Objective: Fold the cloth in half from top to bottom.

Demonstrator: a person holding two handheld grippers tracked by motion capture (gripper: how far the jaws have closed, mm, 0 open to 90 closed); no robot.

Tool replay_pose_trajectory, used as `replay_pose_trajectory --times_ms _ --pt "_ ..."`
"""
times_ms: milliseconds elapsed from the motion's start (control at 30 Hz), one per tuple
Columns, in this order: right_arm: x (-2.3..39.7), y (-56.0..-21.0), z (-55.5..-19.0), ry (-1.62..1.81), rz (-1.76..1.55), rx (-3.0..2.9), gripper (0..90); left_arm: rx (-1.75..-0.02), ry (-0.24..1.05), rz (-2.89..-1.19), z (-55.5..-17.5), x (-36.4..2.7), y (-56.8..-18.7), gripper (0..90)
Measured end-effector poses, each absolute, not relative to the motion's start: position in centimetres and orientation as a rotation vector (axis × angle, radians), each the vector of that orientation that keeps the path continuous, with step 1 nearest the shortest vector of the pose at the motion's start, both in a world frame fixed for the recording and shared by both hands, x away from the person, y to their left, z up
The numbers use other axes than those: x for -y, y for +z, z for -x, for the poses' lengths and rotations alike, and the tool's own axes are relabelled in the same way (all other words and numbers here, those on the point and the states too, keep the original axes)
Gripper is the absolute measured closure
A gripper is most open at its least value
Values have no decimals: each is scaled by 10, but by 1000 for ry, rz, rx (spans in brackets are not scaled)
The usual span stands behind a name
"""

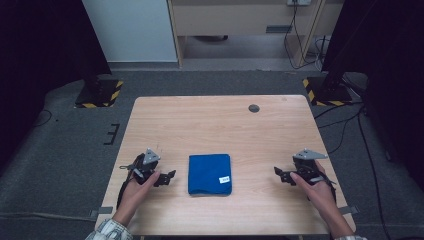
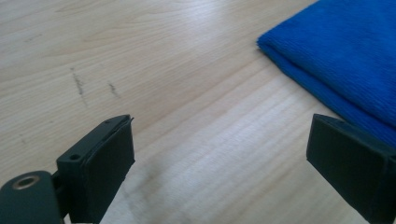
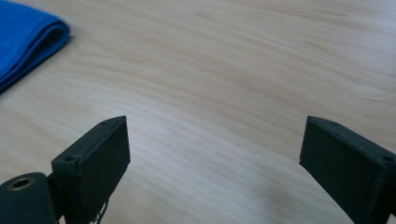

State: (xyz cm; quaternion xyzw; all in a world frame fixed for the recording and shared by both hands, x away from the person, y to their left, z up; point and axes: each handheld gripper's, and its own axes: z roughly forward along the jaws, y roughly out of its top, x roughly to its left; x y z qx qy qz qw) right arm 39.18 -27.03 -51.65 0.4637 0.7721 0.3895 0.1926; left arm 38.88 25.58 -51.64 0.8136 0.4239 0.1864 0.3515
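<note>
Nothing is handled yet: the folded blue cloth [image 1: 209, 174] lies flat on the surface [image 1: 215, 125] between the two, just beside the left gripper [image 1: 170, 174] and farther from the right gripper [image 1: 277, 172]. Both grippers rest with jaws spread wide, empty; any grasp remains ahead.

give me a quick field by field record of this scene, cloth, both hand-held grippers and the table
cloth: folded blue cloth with a small white tag, lying flat at the near middle of the table
left hand-held gripper: jaws open, on the table left of the cloth, apart from it
right hand-held gripper: jaws open, right of the cloth, apart from it
table: light wooden table
other: small dark round spot near the far edge
</note>
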Motion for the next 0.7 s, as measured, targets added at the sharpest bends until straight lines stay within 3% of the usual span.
replay_pose_trajectory --times_ms 333,700 --pt "287 -515 -430 1104 -1422 -2080 100 -1195 501 -2093 -416 -268 -524 70" --pt "278 -533 -451 1046 -1493 -2072 101 -1232 506 -2096 -428 -267 -535 65"
